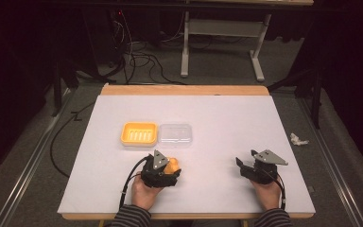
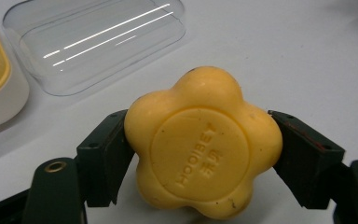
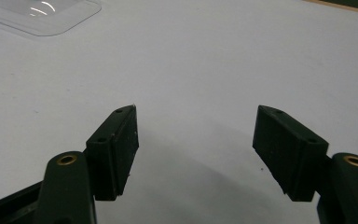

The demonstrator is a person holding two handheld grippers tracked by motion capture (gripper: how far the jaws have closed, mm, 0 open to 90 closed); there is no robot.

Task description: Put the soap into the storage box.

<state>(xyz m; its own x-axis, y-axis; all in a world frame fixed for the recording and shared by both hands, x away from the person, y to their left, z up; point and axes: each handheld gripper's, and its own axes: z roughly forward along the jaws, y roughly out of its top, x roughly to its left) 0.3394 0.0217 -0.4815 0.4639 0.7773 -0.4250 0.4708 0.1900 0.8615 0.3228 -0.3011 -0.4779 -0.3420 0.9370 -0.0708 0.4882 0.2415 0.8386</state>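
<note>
I see a white tabletop (image 1: 227, 142) with a wooden edge strip (image 1: 184, 90) along its far side. Yellow soap dish (image 1: 139, 134) and clear plastic lid (image 1: 175, 135) sit side by side mid-table, touching or nearly so, dish on the left. Crumpled white scrap (image 1: 298, 139) lies off the table's right edge on grey floor. Behind: white desk frame legs (image 1: 185, 47), black cables (image 1: 142, 59) strewn on the floor.
</note>
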